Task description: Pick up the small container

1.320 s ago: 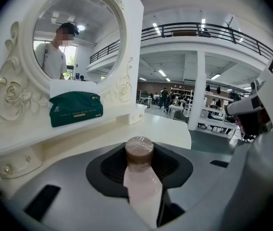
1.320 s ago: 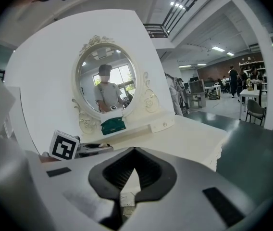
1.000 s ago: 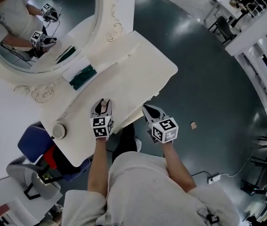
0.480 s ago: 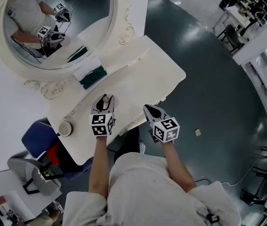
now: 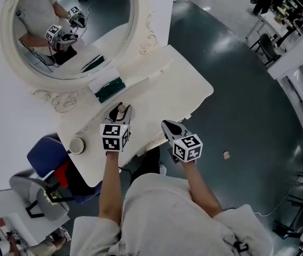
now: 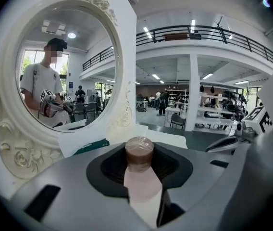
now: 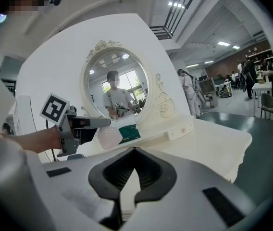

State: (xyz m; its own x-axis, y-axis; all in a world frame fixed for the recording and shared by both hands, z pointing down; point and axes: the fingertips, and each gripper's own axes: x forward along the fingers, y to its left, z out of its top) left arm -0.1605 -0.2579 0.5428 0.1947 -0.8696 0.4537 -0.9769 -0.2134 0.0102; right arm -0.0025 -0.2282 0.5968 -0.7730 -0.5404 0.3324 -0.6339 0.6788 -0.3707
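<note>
The small container (image 6: 140, 184) stands roughly upright, long axis vertical, brown cap uppermost; its body is pale pink and smooth (a rounded bulb in the right gripper view); the left gripper (image 5: 119, 114) clamps it between partly closed jaws above the white table (image 5: 162, 87), near the round mirror (image 5: 74, 31); the right gripper (image 7: 127, 186) is empty, jaws together.

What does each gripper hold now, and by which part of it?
The left gripper holds the small pale pink container with a brown cap by its pale body, below the cap. The right gripper holds nothing; its jaws are together.
</note>
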